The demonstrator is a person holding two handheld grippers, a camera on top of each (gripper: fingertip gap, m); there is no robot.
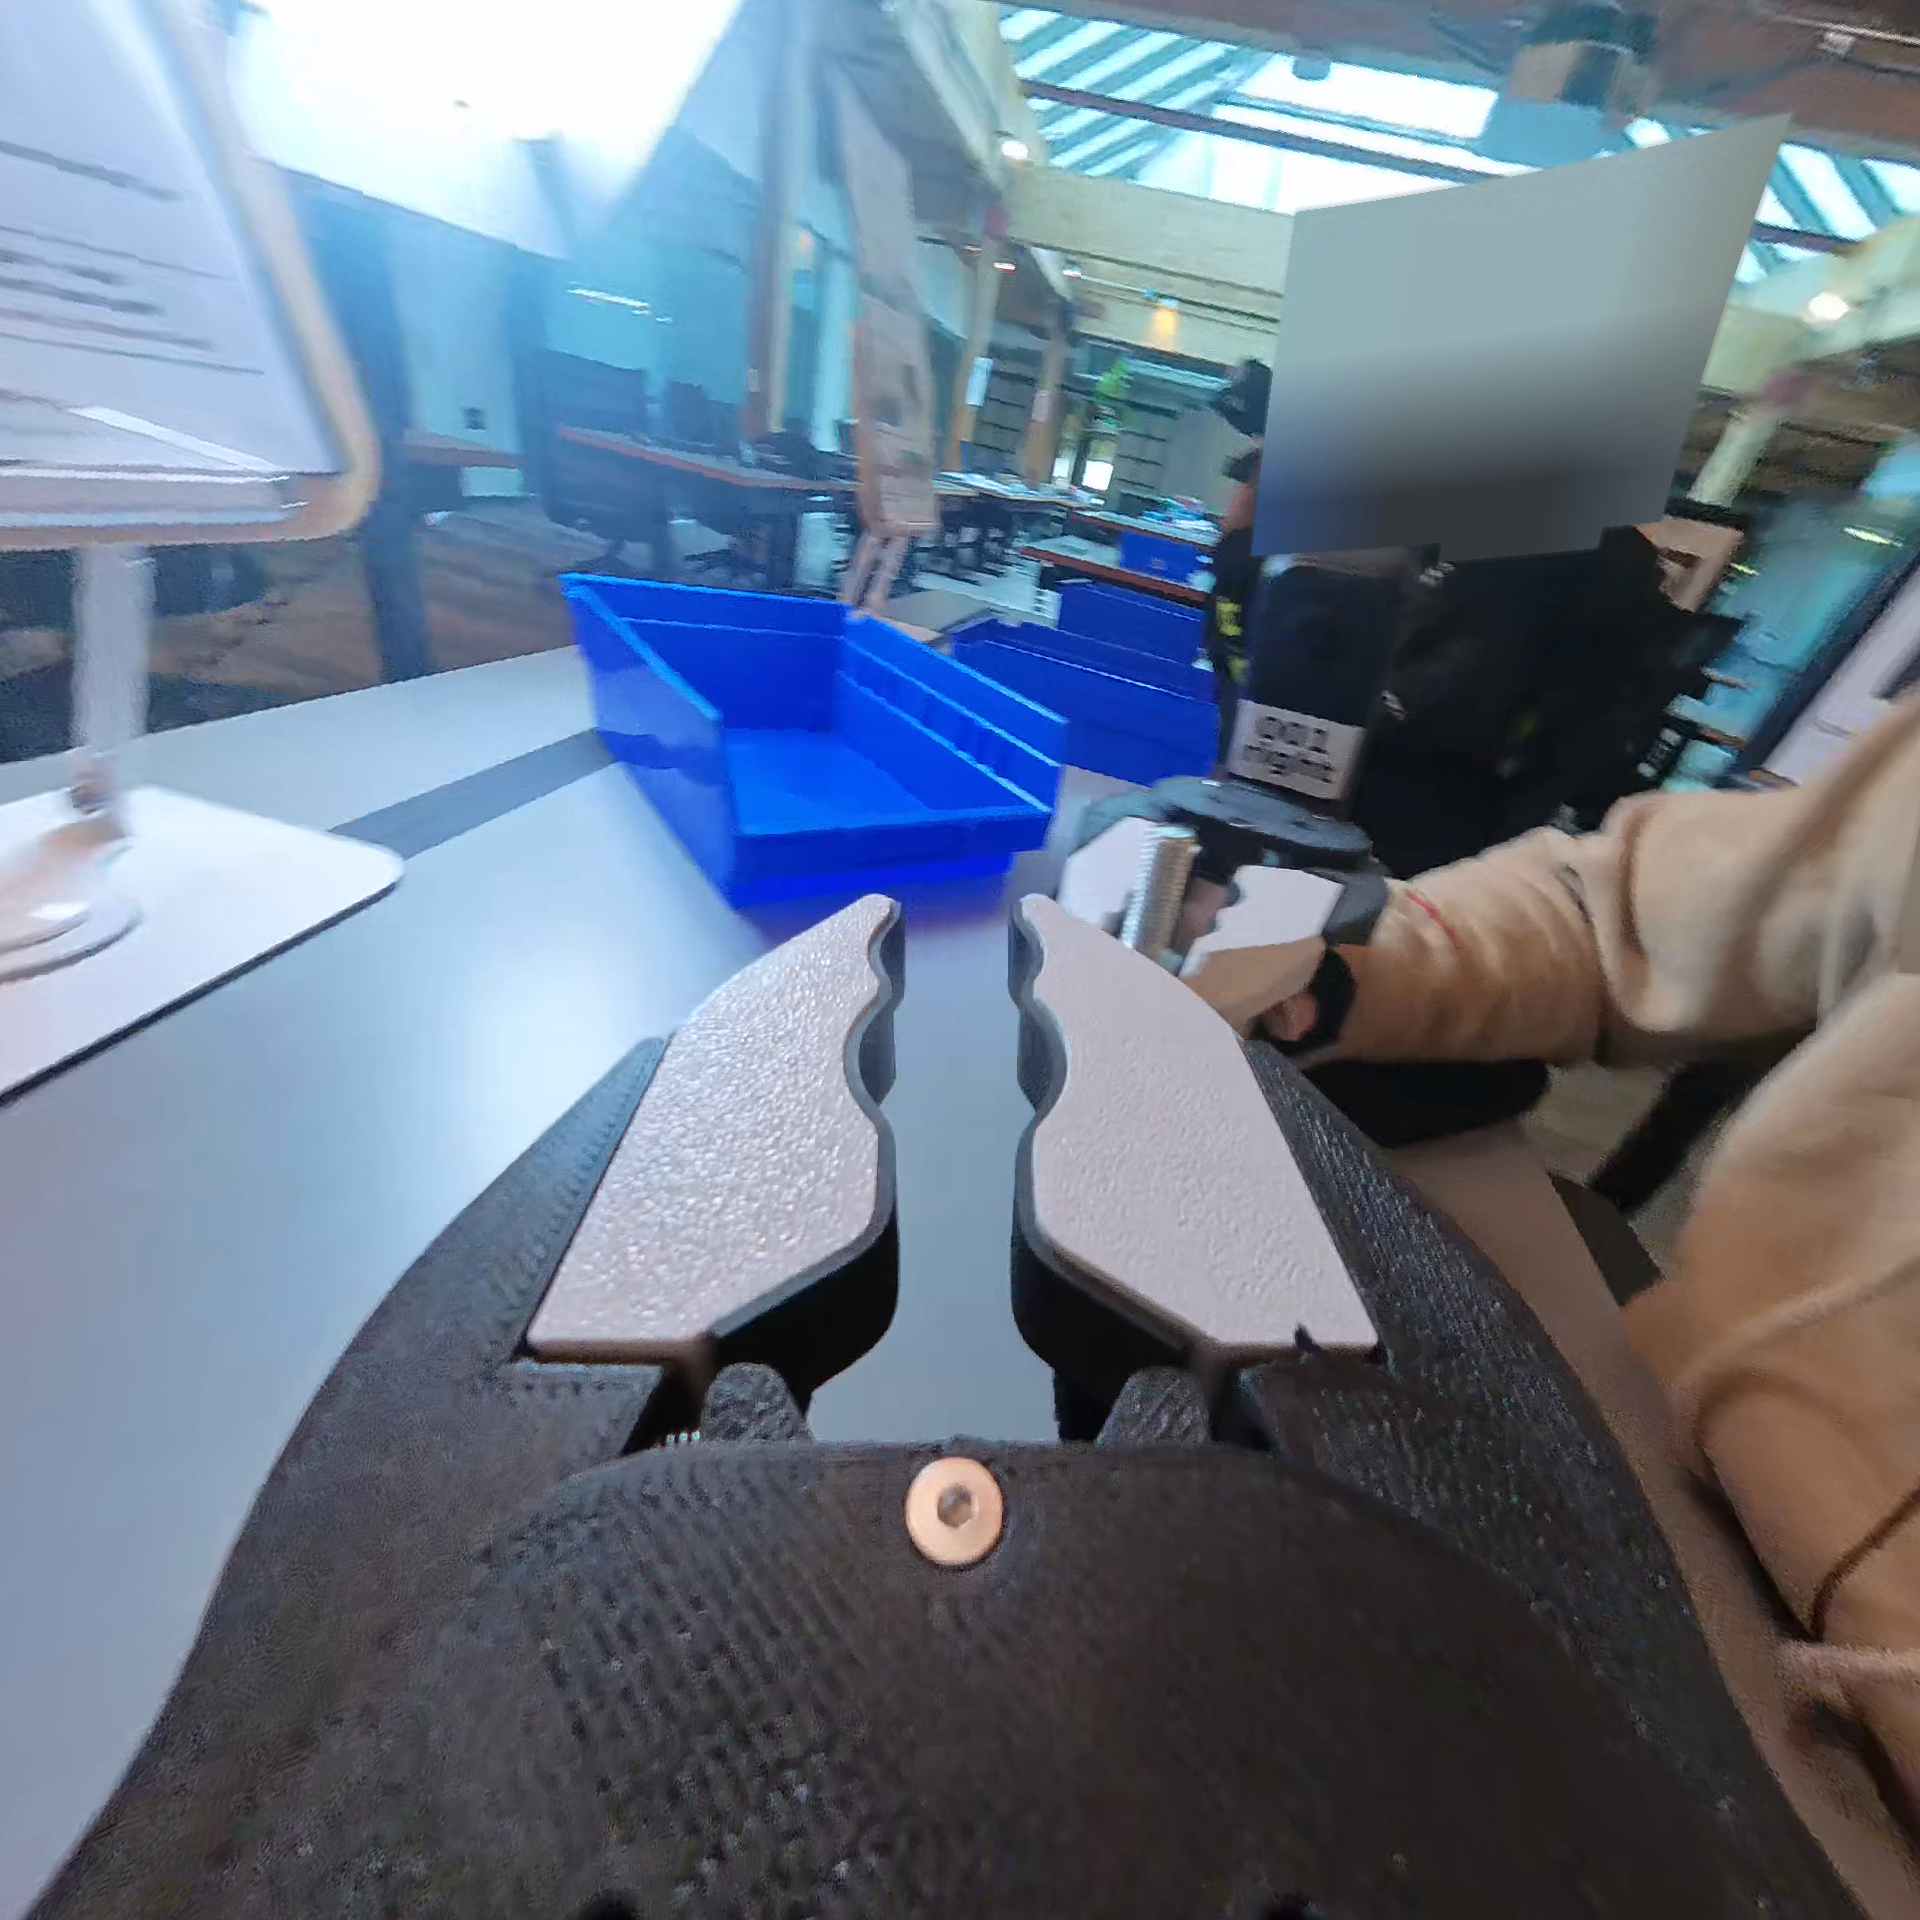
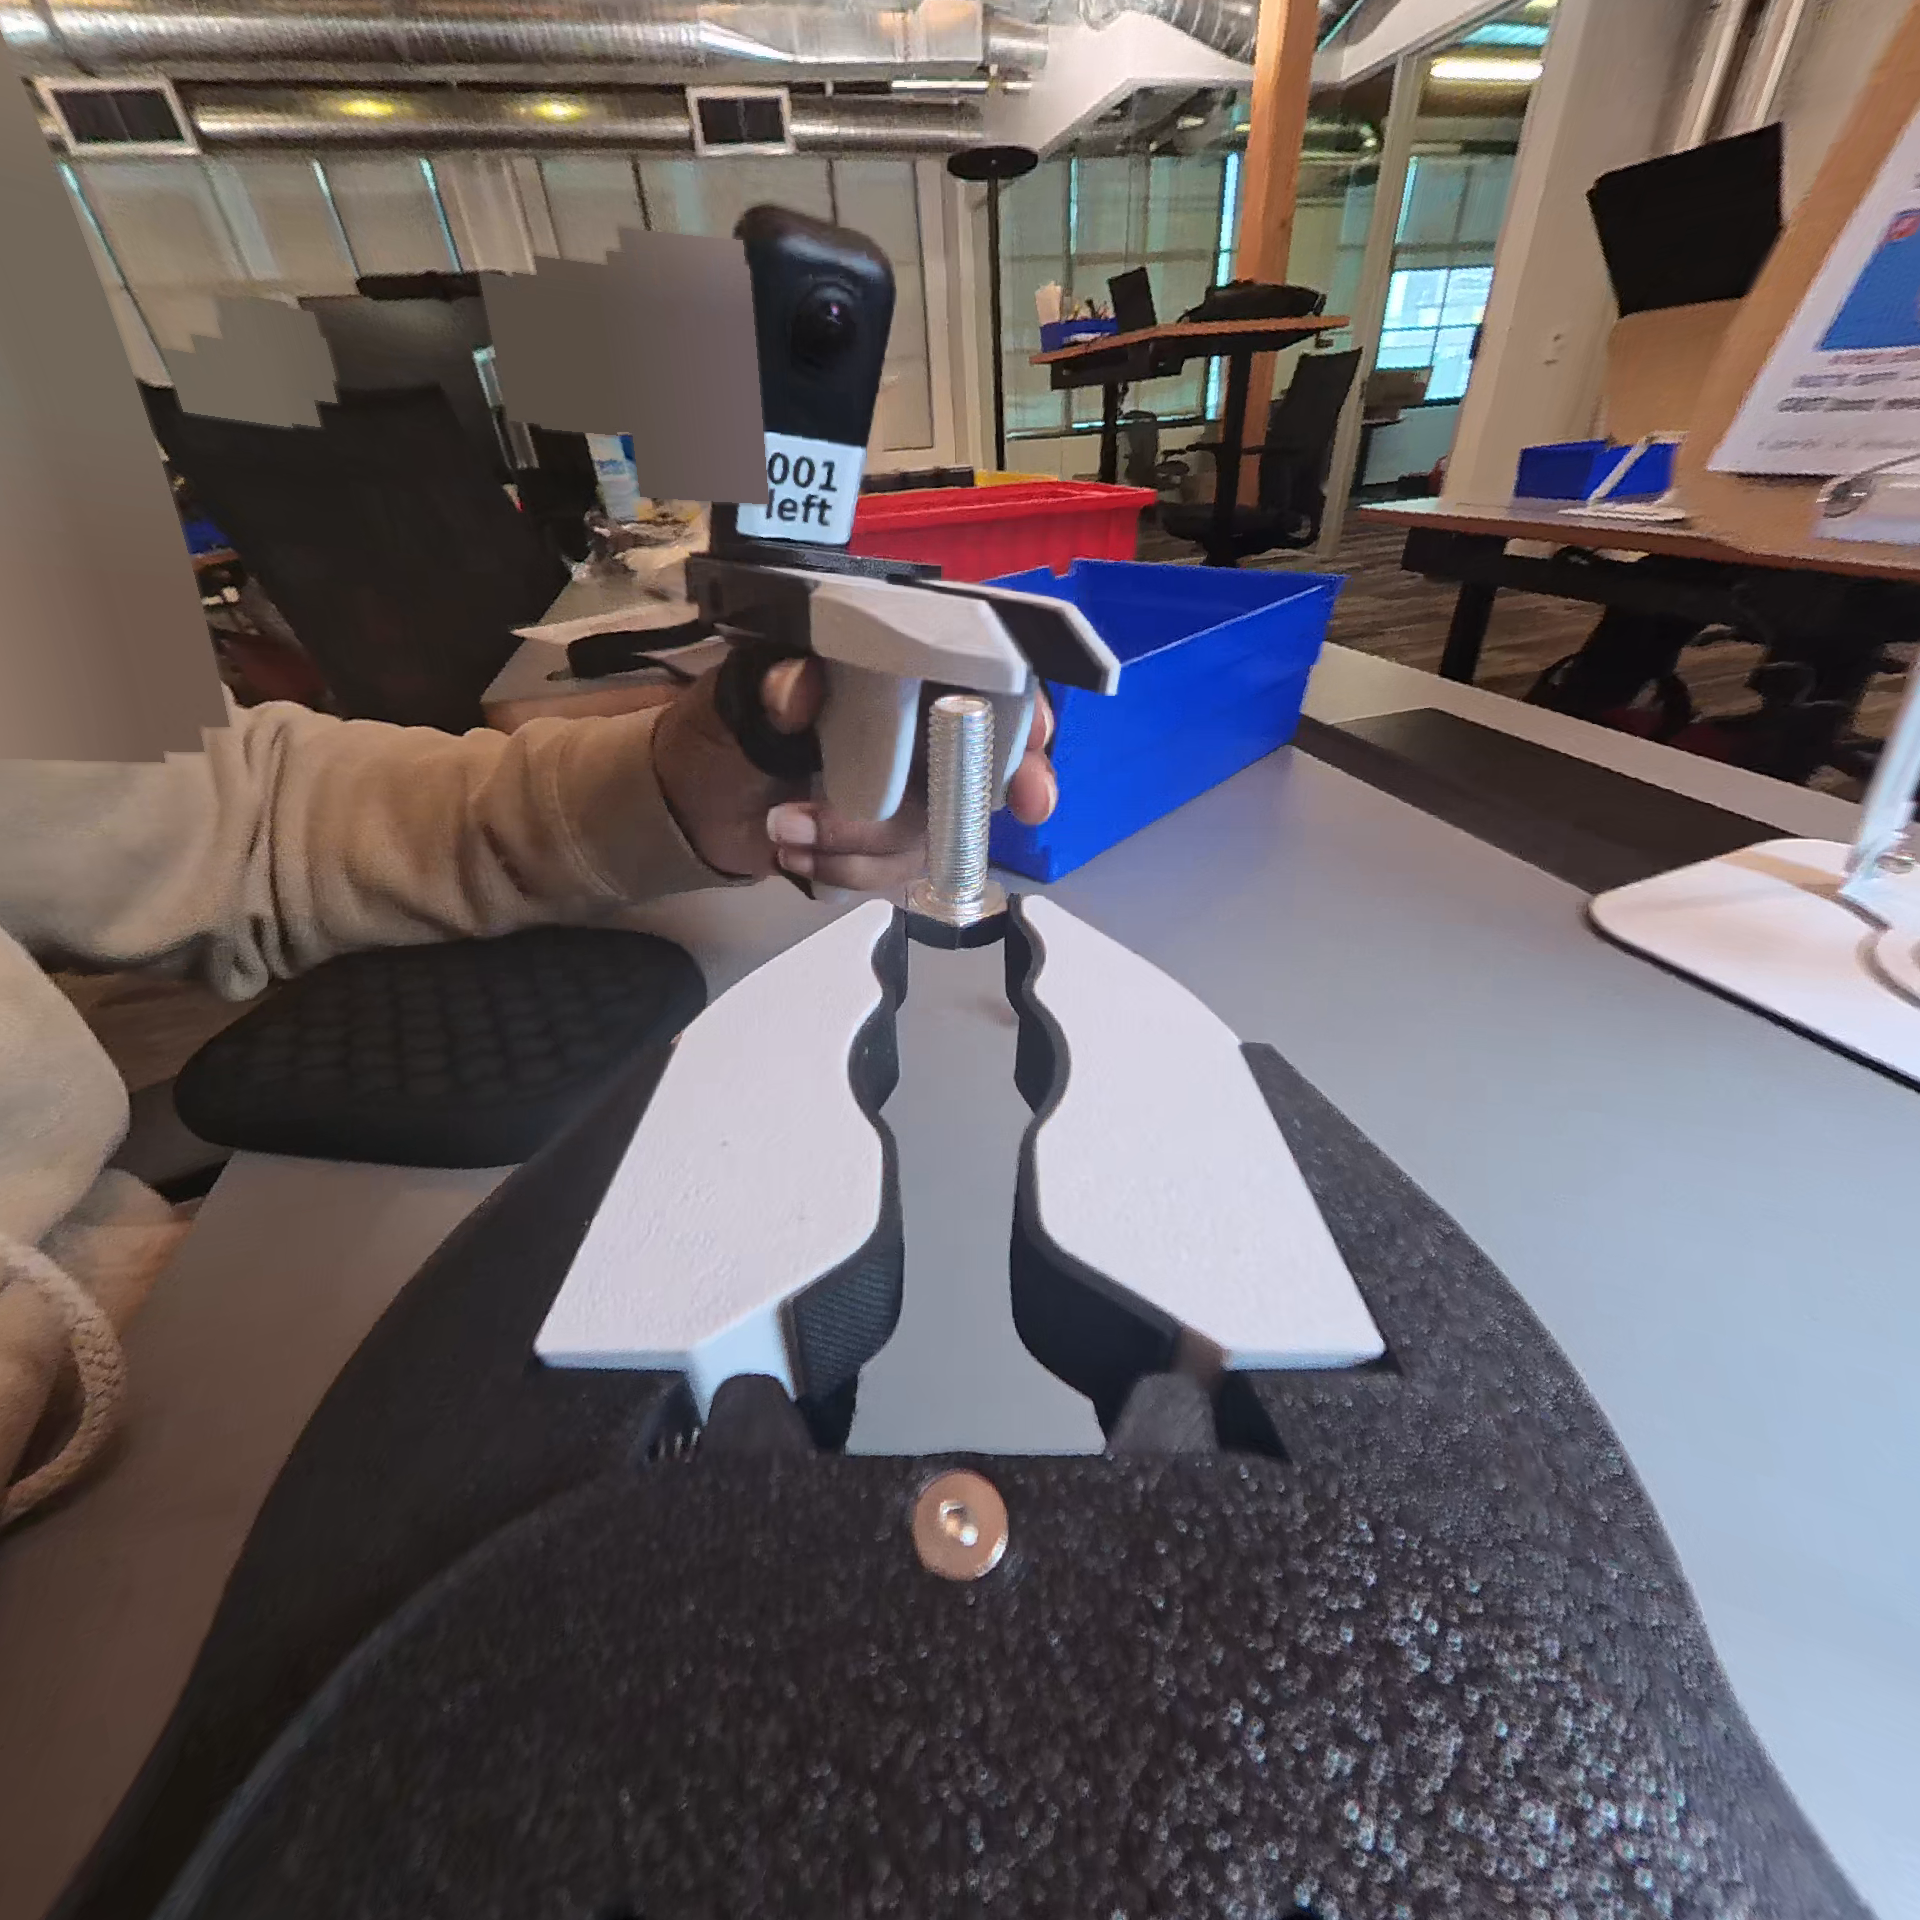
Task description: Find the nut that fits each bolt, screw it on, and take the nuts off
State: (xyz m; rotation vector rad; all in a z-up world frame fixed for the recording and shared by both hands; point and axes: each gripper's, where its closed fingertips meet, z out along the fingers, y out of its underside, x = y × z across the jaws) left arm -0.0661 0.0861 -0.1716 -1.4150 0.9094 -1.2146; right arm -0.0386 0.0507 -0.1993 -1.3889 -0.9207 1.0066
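Observation:
My right gripper (image 2: 954, 920) is shut on the hex head of a silver threaded bolt (image 2: 961, 800), which stands upright above the fingertips. A dark piece sits just under the head. No nut is in view. My left gripper (image 1: 956, 920) has a narrow gap between its fingers and holds nothing, above the grey table (image 1: 416, 1039). In the right wrist view the left gripper (image 2: 1086, 660) is held by a hand just behind the bolt, higher than its tip. In the left wrist view the bolt (image 1: 1158, 883) shows to the right, in the right gripper.
A blue bin (image 1: 831, 748) lies on the table beyond both grippers and looks empty inside. A white stand base (image 1: 177, 914) with a sign is at the left. A red bin (image 2: 997, 520) sits farther back. A black mesh pad (image 2: 436, 1039) and beige sleeves lie by the table edge. Left tips to right tips: about 6 cm.

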